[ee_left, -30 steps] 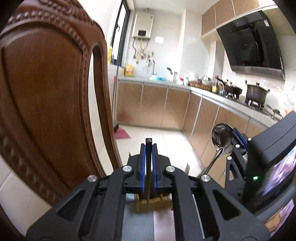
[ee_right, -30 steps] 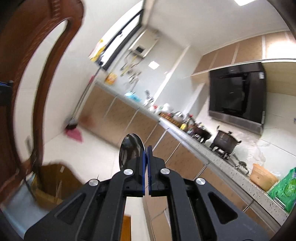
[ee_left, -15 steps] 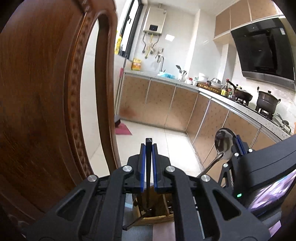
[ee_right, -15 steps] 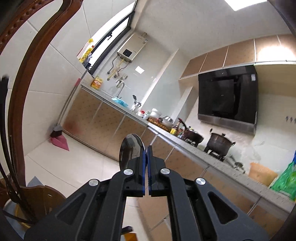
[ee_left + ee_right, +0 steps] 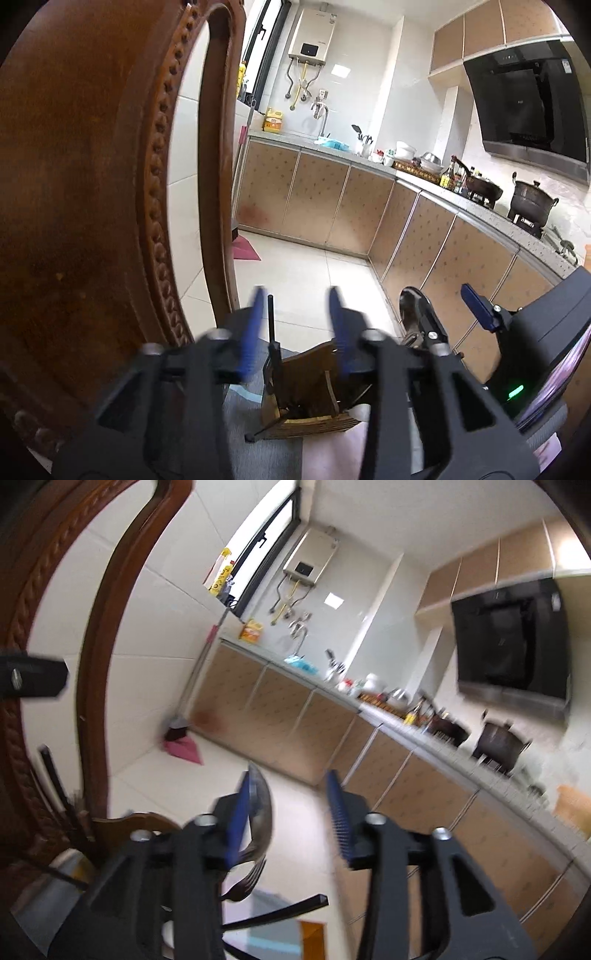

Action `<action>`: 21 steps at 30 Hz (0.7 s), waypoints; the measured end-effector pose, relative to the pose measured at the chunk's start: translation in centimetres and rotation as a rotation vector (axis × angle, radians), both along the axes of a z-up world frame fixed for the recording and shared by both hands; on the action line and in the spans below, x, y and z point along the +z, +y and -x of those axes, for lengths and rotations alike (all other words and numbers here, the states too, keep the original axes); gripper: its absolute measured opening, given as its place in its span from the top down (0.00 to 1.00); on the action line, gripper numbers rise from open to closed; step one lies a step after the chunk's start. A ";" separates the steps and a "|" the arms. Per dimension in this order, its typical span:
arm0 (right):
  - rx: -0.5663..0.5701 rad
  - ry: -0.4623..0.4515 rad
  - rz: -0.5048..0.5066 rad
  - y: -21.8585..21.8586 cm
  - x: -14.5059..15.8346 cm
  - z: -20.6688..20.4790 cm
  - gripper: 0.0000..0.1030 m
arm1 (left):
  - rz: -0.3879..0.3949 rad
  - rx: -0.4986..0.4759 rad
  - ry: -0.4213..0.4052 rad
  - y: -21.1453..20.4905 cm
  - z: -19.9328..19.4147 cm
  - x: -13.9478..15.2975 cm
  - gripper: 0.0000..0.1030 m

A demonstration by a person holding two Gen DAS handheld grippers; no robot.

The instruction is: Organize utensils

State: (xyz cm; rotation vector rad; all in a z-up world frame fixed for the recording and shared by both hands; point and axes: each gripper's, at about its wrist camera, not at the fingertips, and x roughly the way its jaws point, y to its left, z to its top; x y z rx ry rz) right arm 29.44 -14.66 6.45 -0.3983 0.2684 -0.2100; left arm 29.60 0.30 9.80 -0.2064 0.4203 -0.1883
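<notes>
Beside a wooden chair (image 5: 92,184), the spoon (image 5: 260,812) leans inside the right gripper's (image 5: 291,812) parted jaws.

Tiled kitchen (image 5: 306,273) (carved chair (image 5: 74,184) nearby)

The left tool (image 5: 295,328) is black with blue pads (image 5: 250,339) — the right tool (image 5: 291,816) the same. The utensil holder (image 5: 310,395) is brown wood; the chopstick (image 5: 270,317) black; the spoon (image 5: 260,812) shiny silver. The chair back (image 5: 92,166) is dark reddish-brown with a beaded carved border. The cabinets (image 5: 321,206) are tan, speckled — the floor (image 5: 306,280) pale cream tile.
</notes>
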 end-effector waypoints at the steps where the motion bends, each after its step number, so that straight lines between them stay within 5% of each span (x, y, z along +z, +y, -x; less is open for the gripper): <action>1: 0.011 0.005 -0.033 -0.2 0.5 0.4 0.56 | 0.003 -0.002 -0.005 0.1 0.5 0.2 0.57; 3: 0.038 -0.002 -0.110 -1.2 2.2 2.0 0.53 | -0.004 -0.005 -0.016 0.3 2.0 0.7 0.49; 5: 0.080 -0.013 -0.196 -2.0 3.9 4.1 0.39 | -0.012 -0.003 -0.039 0.3 3.4 1.4 0.35; 13: 0.213 -0.050 -0.474 -5.1 9.2 13.1 0.15 | -0.098 0.006 -0.058 -0.3 11.0 1.2 0.18; 18: 0.172 0.059 -0.540 -6.1 7.2 17.0 0.08 | -0.191 0.057 -0.021 -0.9 14.5 -1.1 0.08; 21: 0.089 0.125 -0.497 -5.9 3.9 19.0 0.08 | -0.176 0.071 0.011 -0.5 16.9 -2.6 0.06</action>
